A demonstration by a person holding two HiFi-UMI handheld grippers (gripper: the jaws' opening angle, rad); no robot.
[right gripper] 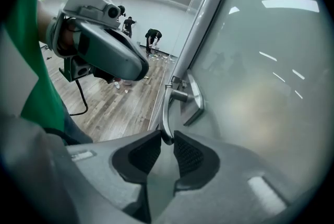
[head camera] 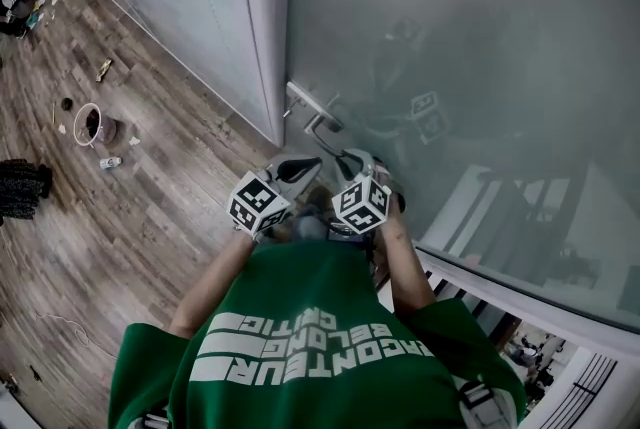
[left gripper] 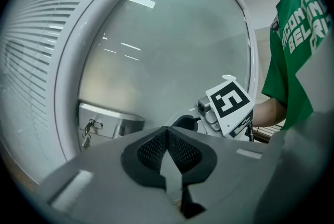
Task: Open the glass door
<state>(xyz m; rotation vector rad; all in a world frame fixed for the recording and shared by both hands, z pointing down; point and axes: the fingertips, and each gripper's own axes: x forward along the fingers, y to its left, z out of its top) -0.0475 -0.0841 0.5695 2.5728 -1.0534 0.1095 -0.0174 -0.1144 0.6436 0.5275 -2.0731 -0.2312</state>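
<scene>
So the glass door [head camera: 450,47] is right in front, filling the far right of the scene. Its metal lever handle [right gripper: 166,108] sits at the door's left edge, just beside the white frame post [head camera: 268,17].

The right hand-held gripper [right gripper: 167,138] has its jaws part open with the lever's free end poking in between the pads. It seems to touch one pad with a sliver of gap at the other, so I wouldn't call that a clamp yet. The left hand-held gripper [left gripper: 167,131] is closed up tip to tip with nothing in it, hanging near the lock plate [left gripper: 112,122] (keys dangling from it).

My guess is the frosted pane is heavy, stiff and slick, so no point pushing the glass itself. The lever is the place to hold. It's smooth metal though, so only pinching the very tip could slip off. I'd seat it deeper in the pads before pressing down and pulling.
</scene>
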